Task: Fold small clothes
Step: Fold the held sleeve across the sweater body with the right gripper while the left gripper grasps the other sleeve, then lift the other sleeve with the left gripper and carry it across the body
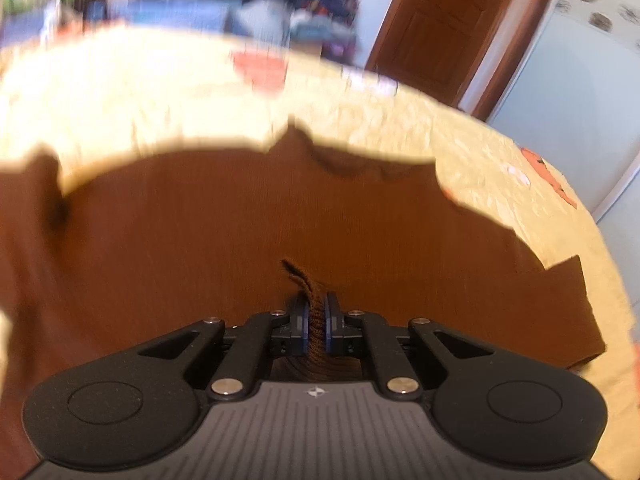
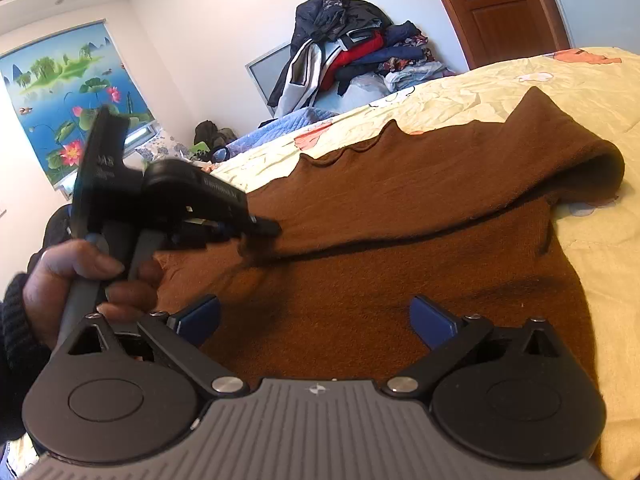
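Note:
A small brown knit garment [image 1: 280,216] lies spread on a pale yellow bed cover [image 1: 160,112]. My left gripper [image 1: 317,312] is shut on a ribbed brown edge of the garment. In the right wrist view the garment [image 2: 400,272] has one part folded over itself, and the left gripper [image 2: 264,229] holds that folded layer at its left end. My right gripper [image 2: 316,320] is open and empty, just above the garment's near part.
The yellow cover [image 2: 540,92] has orange and white prints. A pile of clothes [image 2: 352,52] sits beyond the bed by the wall. A brown door [image 2: 500,4] stands at the back right. A lotus picture blind [image 2: 68,96] hangs on the left.

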Motion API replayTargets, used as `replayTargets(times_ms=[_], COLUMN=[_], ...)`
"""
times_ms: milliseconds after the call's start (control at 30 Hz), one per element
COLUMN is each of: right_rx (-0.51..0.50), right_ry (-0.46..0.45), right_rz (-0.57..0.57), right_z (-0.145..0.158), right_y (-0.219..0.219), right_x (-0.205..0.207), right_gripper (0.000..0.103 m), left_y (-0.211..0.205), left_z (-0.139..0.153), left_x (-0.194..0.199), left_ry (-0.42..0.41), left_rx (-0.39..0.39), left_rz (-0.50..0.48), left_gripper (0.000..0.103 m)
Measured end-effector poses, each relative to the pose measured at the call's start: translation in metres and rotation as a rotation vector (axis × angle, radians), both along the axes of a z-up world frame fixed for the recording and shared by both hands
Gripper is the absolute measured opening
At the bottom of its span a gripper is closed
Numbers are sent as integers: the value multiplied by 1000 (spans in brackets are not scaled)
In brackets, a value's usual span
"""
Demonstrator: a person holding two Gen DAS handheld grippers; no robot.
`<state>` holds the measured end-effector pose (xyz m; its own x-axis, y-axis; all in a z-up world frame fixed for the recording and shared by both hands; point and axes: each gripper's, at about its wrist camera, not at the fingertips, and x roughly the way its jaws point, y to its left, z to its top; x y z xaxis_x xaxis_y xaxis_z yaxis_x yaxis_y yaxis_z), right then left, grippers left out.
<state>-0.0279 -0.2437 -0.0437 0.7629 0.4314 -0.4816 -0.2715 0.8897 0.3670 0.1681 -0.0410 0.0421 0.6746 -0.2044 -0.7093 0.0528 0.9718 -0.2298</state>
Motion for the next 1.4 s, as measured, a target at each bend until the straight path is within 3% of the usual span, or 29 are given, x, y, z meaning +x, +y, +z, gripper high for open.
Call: replayTargets(times_ms=[67,167,233,333,400,467,567,700,767,800,867,900,933,1033,1167,1200,1233,1333,1400], right_rx=[7,13,14,17,16,12,8,6,13,30,69,69,42,-122,-350,-400,-462,-424,-467], right_ry=[1,1,2,3,3,3,4,7,23,20,-38,-64,-76,-41,106,111,37,29,33], right_rz=[1,3,4,6,7,8,9,11,3,-16,-58,-83,-110,-158,-188,-196,-174,-172,-168], right_z=[-1,-1,-2,-2,-2,-2,-2,-1,6,14,35,46,54,59,25,14,5,3,2], right_y=[-1,-1,-1,-2,-2,-2,-1,-2,-6,-11,-25,-30,-31,-20,-11,-13,-12,-17,-12], right_x=[1,2,3,3,4,4,5,6,7,9,21,32,47,105,164,165,157,153,156], right_gripper=[101,102,102,103,103,103,103,103,103,103,103,103,103,103,103,103,103,103,103], left_y=[8,37,57,98,111,108,94,93,91,90,83,76,68,44,54,68,76,76,77], left_z=[20,36,38,22,1,-18,-23,-4,18,30,44,46,43,15,-29,-35,-36,-34,-29], left_x=[-7,-9,-7,0,6,4,-10,-17,-35,-46,-61,-63,-60,-40,-13,-18,-19,-23,-26], left_ry=[-105,-189,-188,-105,-34,-17,-57,-87,-162,-227,-340,-359,-366,-283,-88,-117,-114,-115,-121], left_rx=[46,129,166,201,226,265,334,380,405,399,348,328,323,323,283,231,206,241,243], left_rz=[0,54,110,195,213,205,185,186,204,211,160,123,93,21,35,41,37,14,9], left_gripper=[7,7,7,7,7,6,6,10,13,18,50,86,92,91,92,93,93,94,93])
